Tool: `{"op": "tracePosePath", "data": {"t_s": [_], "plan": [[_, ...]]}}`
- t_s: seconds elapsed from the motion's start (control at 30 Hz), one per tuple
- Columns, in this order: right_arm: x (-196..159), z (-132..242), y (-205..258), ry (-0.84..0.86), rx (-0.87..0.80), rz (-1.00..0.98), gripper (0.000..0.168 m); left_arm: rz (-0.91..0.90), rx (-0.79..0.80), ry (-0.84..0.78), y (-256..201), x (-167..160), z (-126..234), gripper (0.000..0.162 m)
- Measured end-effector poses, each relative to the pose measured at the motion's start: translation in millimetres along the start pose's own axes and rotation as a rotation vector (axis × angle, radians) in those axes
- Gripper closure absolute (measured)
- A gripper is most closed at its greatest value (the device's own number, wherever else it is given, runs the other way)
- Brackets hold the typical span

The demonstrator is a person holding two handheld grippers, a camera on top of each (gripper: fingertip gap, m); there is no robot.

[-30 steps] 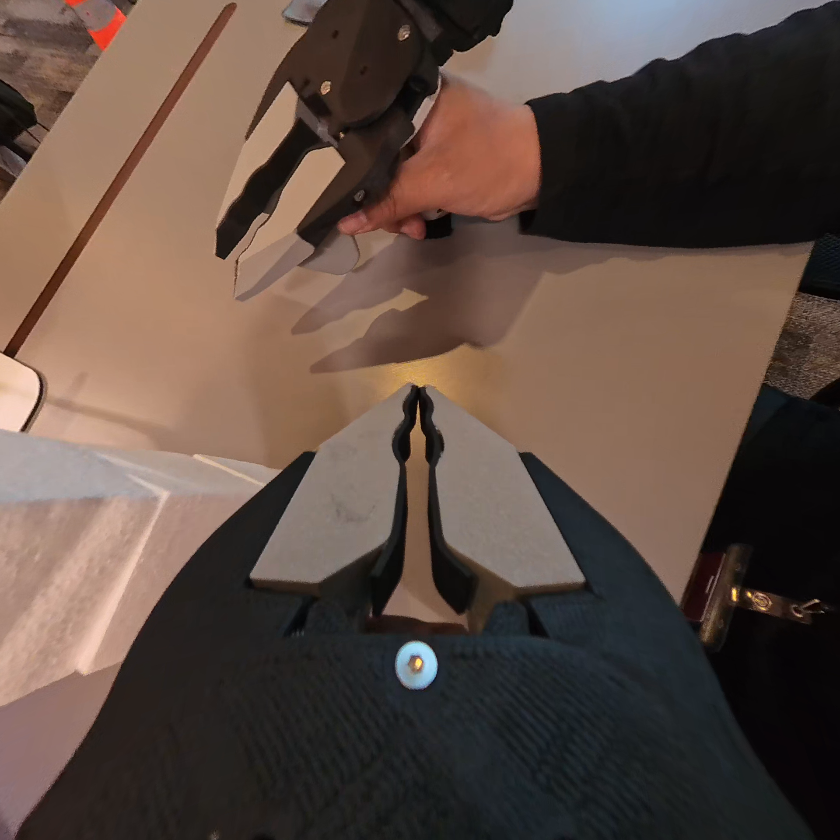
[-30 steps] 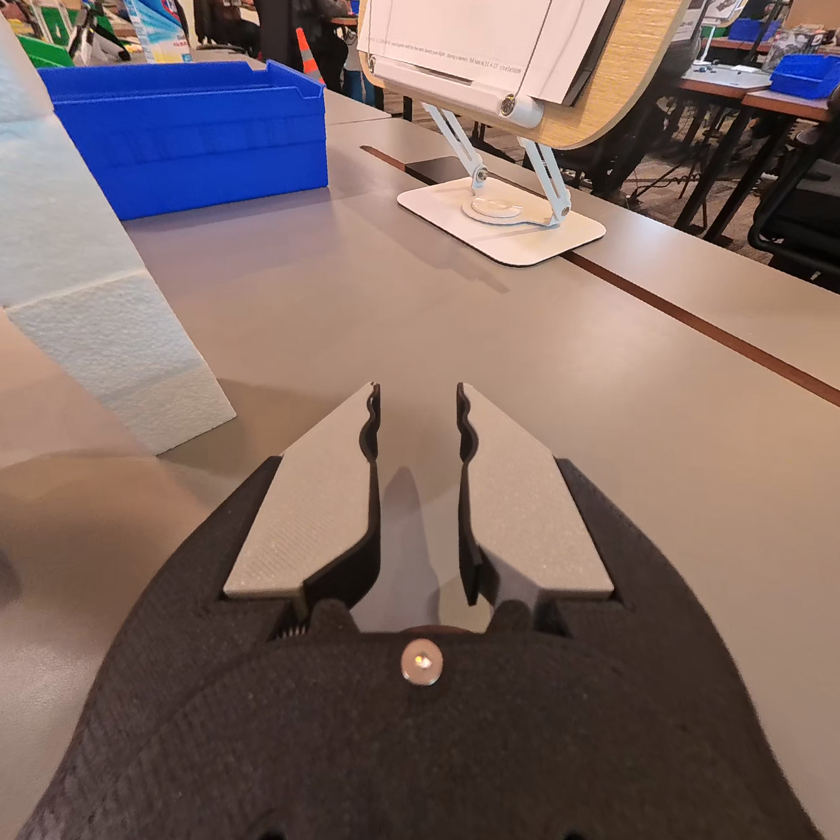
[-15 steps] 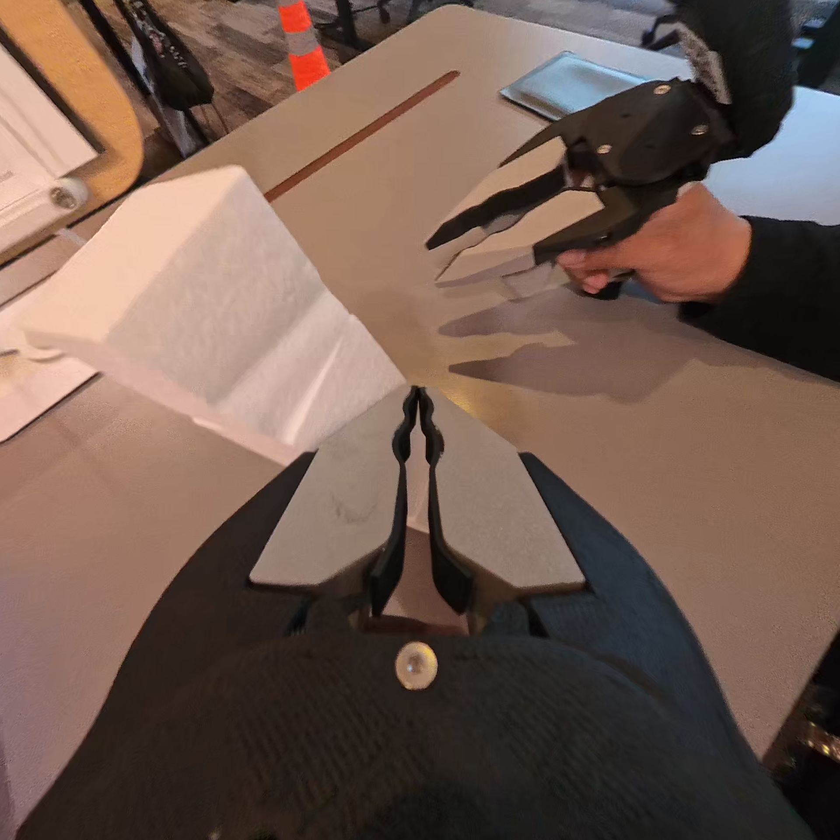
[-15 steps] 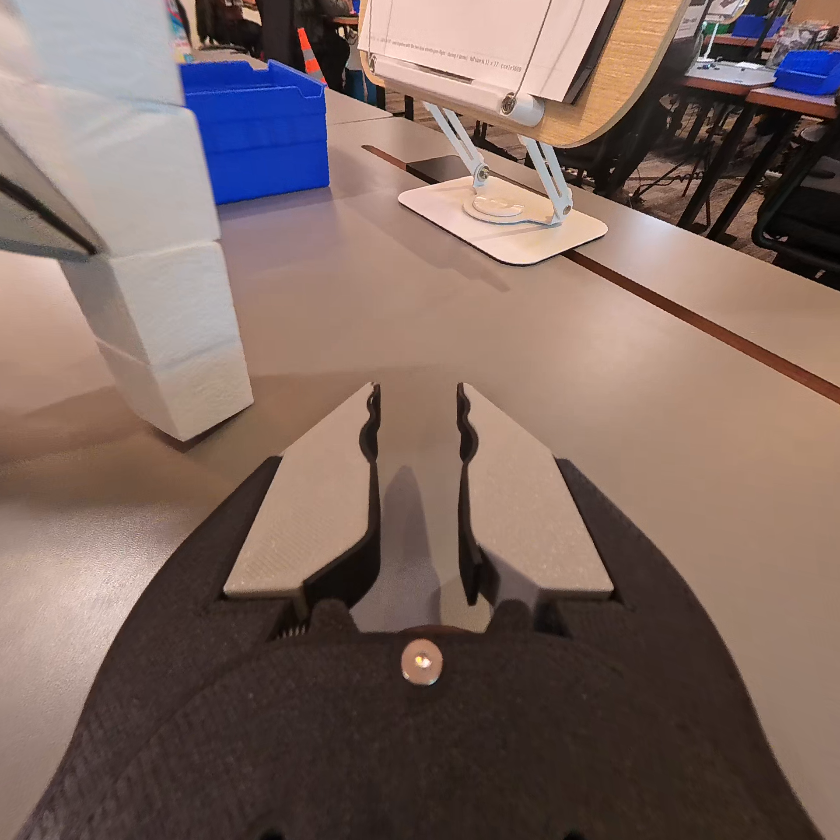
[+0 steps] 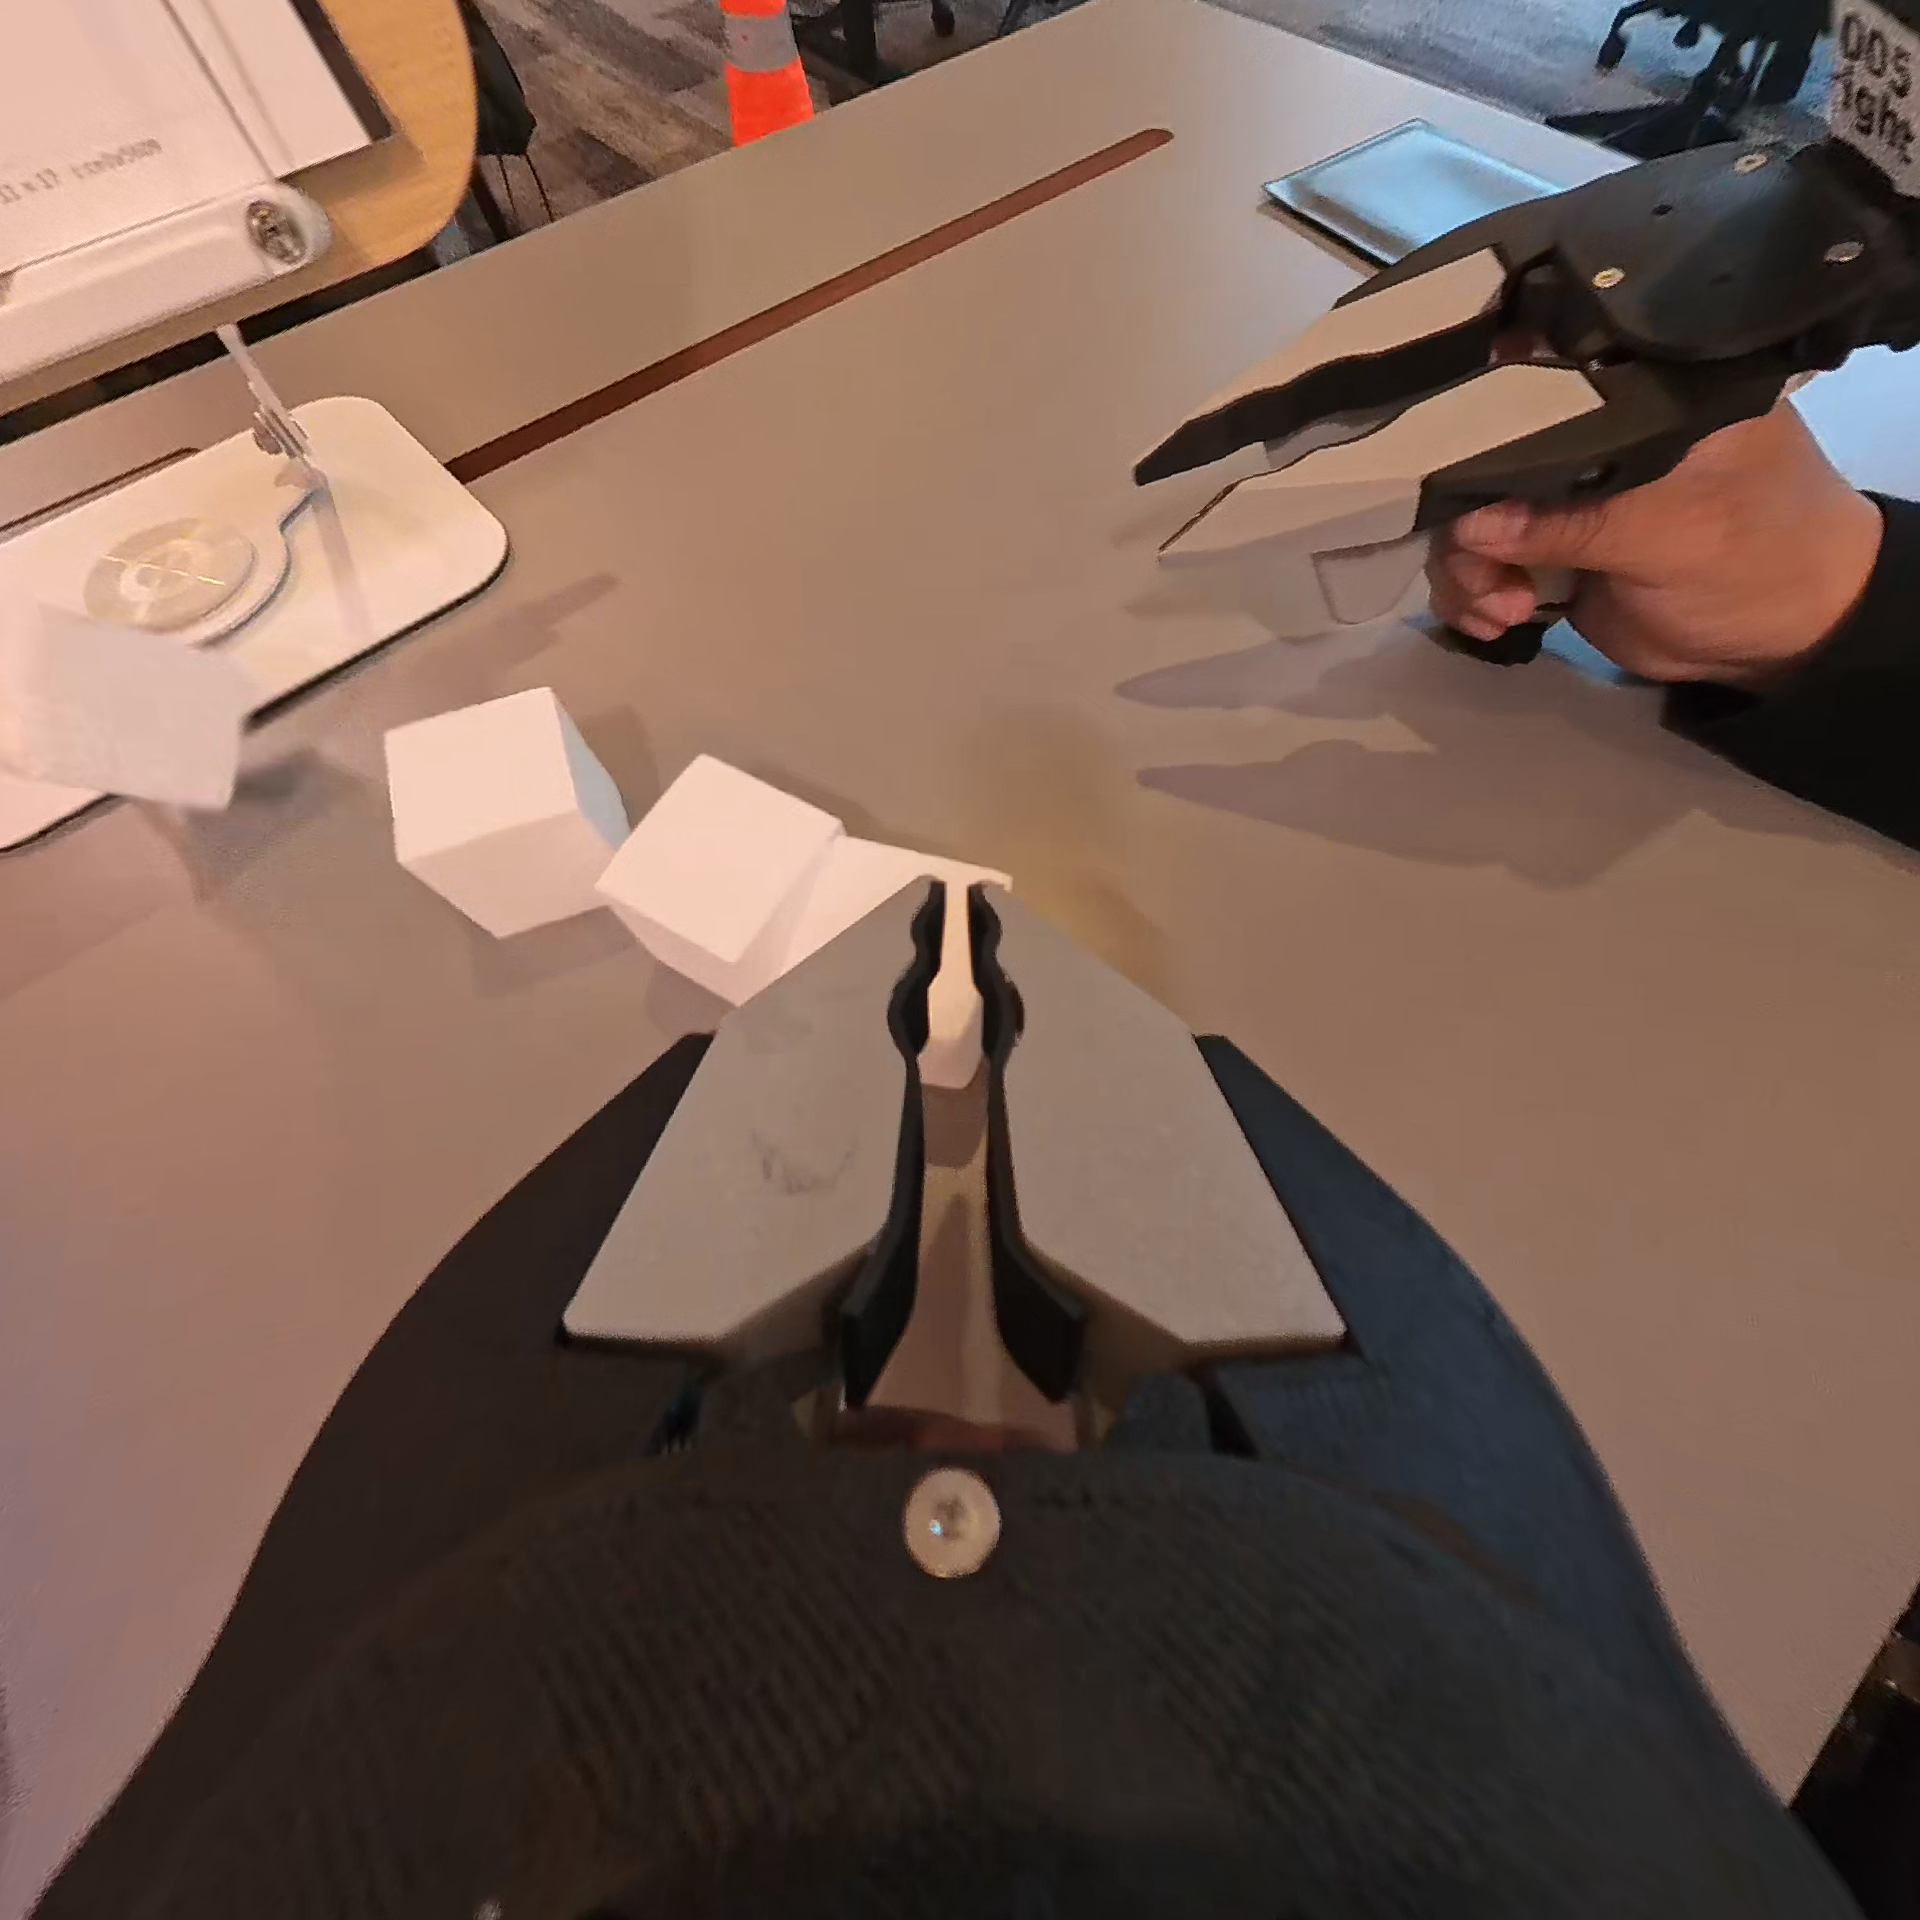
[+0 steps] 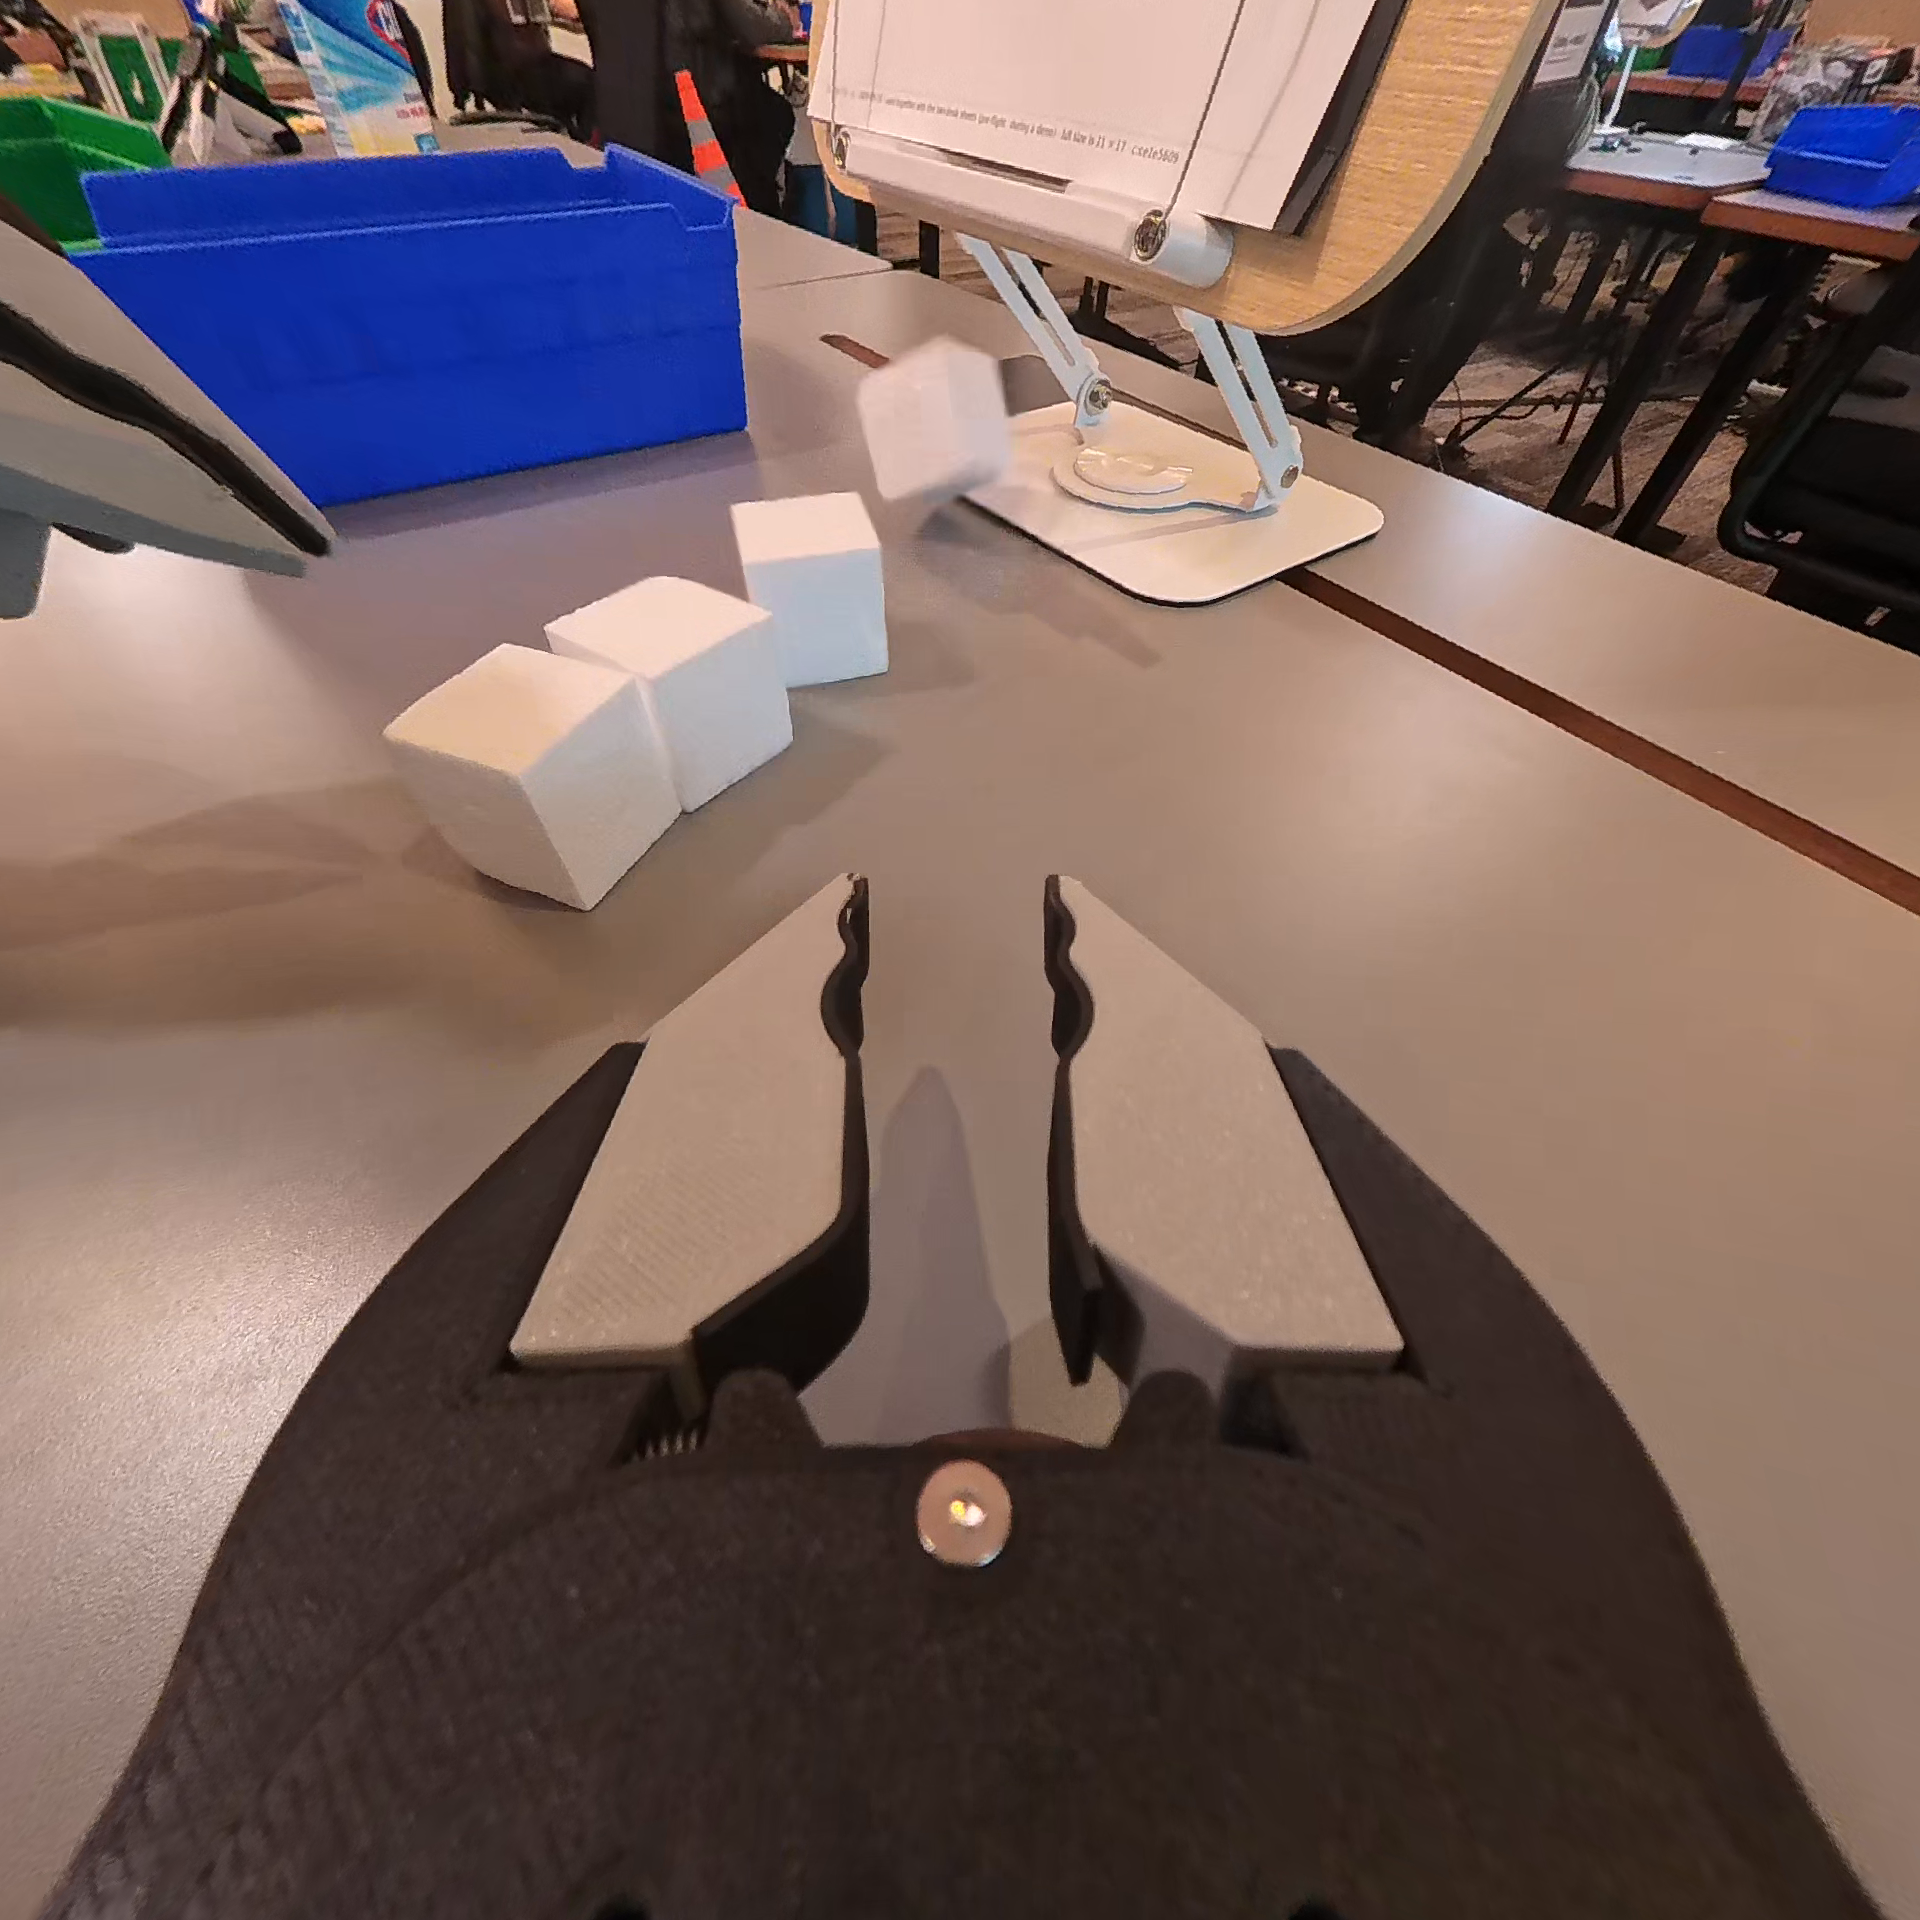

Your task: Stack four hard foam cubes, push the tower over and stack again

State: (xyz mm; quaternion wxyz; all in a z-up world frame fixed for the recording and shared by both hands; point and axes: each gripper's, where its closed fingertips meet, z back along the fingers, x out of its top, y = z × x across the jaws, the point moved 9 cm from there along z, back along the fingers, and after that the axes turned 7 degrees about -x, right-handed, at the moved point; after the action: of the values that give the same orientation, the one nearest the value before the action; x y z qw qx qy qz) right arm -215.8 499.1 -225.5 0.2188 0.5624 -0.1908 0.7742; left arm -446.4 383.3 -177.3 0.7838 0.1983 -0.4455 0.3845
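Worryingly, the blurred foam cube (image 6: 935, 421) looks airborne beside the document stand (image 6: 1195, 520) and could bounce off the table (image 6: 1351, 935). The left gripper (image 5: 954, 914) is nearly pressed together and empty; the right gripper (image 6: 954, 914) is spread and empty.

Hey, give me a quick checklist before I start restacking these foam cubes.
1. Tower down: ok, no cube sits on another.
2. All cubes at rest: not ok, the fourth cube is blurred, apparently tumbling by the stand base.
3. Near cube lying flat: cannot tell, it looks tilted.
4. Right tool open, empty: ok.
5. Left tool open: not ok, shut, empty.
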Motion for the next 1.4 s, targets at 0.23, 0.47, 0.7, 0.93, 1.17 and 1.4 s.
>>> {"op": "tracePosePath", "data": {"t_s": [0.23,0.47,0.7,0.93,1.17,1.4], "plan": [[0.0,-0.1,0.0,0.002,0.0,0.0,0.137,0.061,0.034,-0.047,23.5,-11.5,22.5,0.157],[0.0,-0.2,-0.4,0.002,-0.002,-0.003,0.137,0.122,0.135,-0.102,56.8,-17.7,42.3,0.137],[0.1,1.1,0.1,-0.006,-0.005,0.002,0.137,0.232,0.252,-0.161,126.0,-17.6,21.4,0.117],[-0.5,0.9,3.5,0.002,0.02,0.026,0.136,0.345,0.287,-0.148,174.3,-49.2,-20.3,0.125],[-2.1,-3.1,9.3,0.038,0.045,0.073,0.136,0.283,0.275,-0.125,173.3,-49.4,-20.7,0.121],[-2.5,0.4,7.0,0.027,0.015,0.055,0.135,0.297,0.24,-0.129,171.5,-49.7,-21.9,0.119]]}}
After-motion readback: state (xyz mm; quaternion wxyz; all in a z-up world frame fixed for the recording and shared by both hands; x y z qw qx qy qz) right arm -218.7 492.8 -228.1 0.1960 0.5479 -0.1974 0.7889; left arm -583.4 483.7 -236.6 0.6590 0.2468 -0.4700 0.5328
